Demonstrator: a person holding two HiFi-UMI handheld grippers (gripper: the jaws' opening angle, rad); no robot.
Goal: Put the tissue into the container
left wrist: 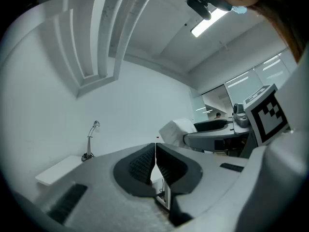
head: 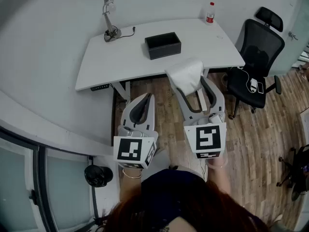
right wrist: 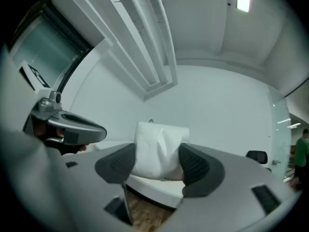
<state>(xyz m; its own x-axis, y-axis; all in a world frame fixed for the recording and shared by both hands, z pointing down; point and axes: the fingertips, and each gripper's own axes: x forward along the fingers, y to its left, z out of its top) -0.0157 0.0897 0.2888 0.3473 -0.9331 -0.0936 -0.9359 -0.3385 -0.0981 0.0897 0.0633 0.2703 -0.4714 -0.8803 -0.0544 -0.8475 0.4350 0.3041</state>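
My right gripper (head: 192,83) is shut on a white tissue pack (head: 186,75), held in the air in front of the white desk (head: 125,57). The right gripper view shows the tissue pack (right wrist: 159,149) squeezed between both dark pads, the right gripper (right wrist: 158,164) pointing toward the desk. The black open container (head: 162,45) stands on the desk's middle, beyond the tissue. My left gripper (head: 143,102) hangs lower and to the left, over the floor, its jaws closed together with nothing in them. The left gripper view has the left gripper (left wrist: 155,164) shut, with the tissue pack (left wrist: 175,131) to its right.
A desk lamp (head: 110,18) stands at the desk's back left, a bottle (head: 210,12) at its back right. A black office chair (head: 256,57) sits to the right of the desk. Wooden floor (head: 260,144) lies below.
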